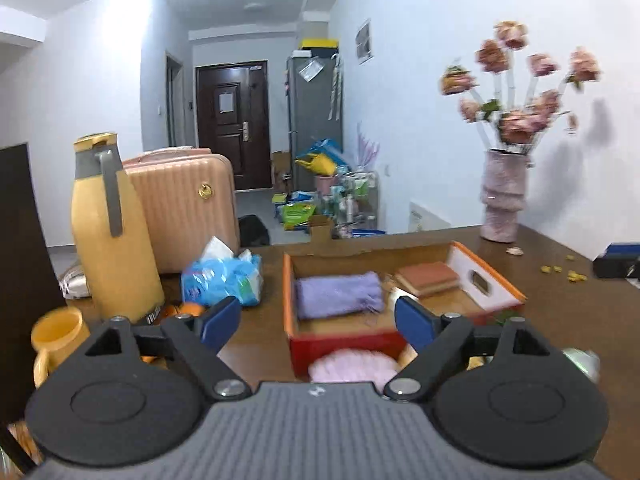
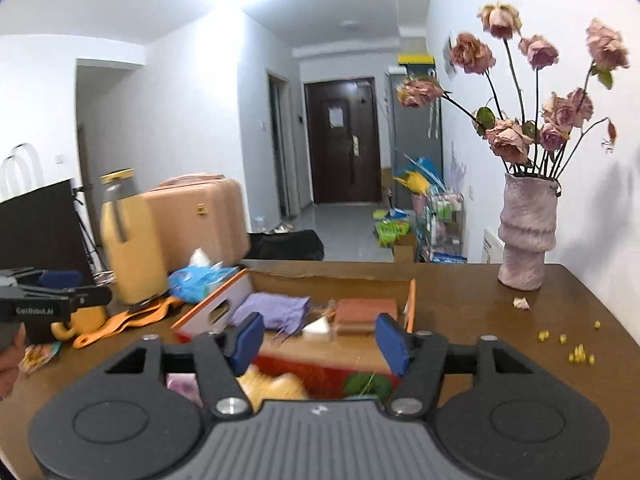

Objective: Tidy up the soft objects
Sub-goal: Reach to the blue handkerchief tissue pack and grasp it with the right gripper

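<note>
Hovering both grippers over the brown table, low, facing the open box with the orange rim and red front wall. Box sits dead ahead of both; its long axis runs left to right across my view.

Inside the box: a folded purple cloth on the left, long axis also left-right, and a reddish-brown folded piece toward the right end. A small white scrap lies between them.

Still outside, just in front of the red wall: a pink fluffy thing, directly under and between the fingers of my left gripper. It lies below the jaws, near their base, partly hidden by the gripper body. My judgement: the left one is nearer to it and should take it.

My right gripper has a yellow fluffy thing low and to the left of its centre line, close beneath the left finger, also short of the box wall. A green leaf lies beside it, to the right. Both blurred; shapes unclear.

Jaws: left spread wide, nothing between the pads. Right spread wide too, empty.

Next move, as I judge it: drop down and back a little, since both soft things lie nearer than the fingertips, not ahead of them.
</note>
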Available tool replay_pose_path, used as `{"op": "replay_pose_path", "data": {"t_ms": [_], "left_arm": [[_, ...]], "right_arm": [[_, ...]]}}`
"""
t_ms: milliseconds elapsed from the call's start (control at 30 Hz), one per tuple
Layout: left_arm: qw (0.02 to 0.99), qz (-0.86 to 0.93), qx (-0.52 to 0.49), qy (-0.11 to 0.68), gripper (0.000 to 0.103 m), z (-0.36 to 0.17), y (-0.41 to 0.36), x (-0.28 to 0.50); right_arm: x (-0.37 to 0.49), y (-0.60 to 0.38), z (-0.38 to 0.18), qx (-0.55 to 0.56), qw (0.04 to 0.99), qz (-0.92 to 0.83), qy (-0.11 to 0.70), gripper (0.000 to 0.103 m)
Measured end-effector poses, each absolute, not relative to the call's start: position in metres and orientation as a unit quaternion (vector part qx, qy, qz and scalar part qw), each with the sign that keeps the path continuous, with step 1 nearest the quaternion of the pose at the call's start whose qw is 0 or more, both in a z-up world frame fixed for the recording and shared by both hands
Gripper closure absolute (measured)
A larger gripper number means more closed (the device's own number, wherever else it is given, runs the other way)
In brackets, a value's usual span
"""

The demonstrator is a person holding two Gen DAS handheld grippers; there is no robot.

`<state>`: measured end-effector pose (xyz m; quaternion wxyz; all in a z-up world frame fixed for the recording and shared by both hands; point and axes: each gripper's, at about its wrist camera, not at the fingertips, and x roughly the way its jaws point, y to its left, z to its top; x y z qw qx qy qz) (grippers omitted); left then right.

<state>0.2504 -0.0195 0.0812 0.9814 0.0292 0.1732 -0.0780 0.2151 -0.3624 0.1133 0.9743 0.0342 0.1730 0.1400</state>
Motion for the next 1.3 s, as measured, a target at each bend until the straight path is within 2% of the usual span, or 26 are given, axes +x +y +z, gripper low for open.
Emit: {"op": "replay_pose_path", "data": {"t_ms": [200,400,667,867,1067,1100,1133,1167,1200,1300], "left_arm": [[0.983,-0.098,0.035,0.154,0.010,0.044,-0.032,0.173],[0.972,-0.118,0.043,0.199,0.010,0.014,-0.044,0.149],[0.967,-0.135,0.051,0.210,0.010,0.007,-0.061,0.166],[0.957,-0.152,0.046,0.243,0.011,-0.007,-0.077,0.195],[0.954,-0.155,0.051,0.253,0.011,-0.013,-0.088,0.217],[0.953,-0.154,0.050,0.255,0.011,-0.014,-0.087,0.220],[0.953,-0.151,0.047,0.258,0.011,-0.016,-0.086,0.223],[0.953,-0.150,0.045,0.260,0.011,-0.016,-0.085,0.225],[0.952,-0.152,0.040,0.262,0.012,-0.016,-0.082,0.227],[0.946,-0.172,0.019,0.274,0.016,-0.015,-0.074,0.234]], "right_arm": [[0.140,-0.340,0.061,0.007,0.979,0.122,0.166,0.037],[0.106,-0.335,0.020,0.046,0.973,0.105,0.199,0.037],[0.127,-0.337,0.009,0.048,0.968,0.109,0.219,0.038],[0.179,-0.350,-0.012,0.131,0.948,0.105,0.269,0.044],[0.229,-0.343,-0.023,0.154,0.946,0.051,0.281,0.040],[0.236,-0.340,-0.026,0.149,0.945,0.055,0.286,0.042],[0.241,-0.338,-0.029,0.148,0.942,0.062,0.294,0.052],[0.241,-0.335,-0.029,0.144,0.943,0.078,0.289,0.054],[0.240,-0.331,-0.028,0.130,0.943,0.099,0.289,0.062],[0.229,-0.316,-0.024,0.064,0.926,0.222,0.299,0.065]]}}
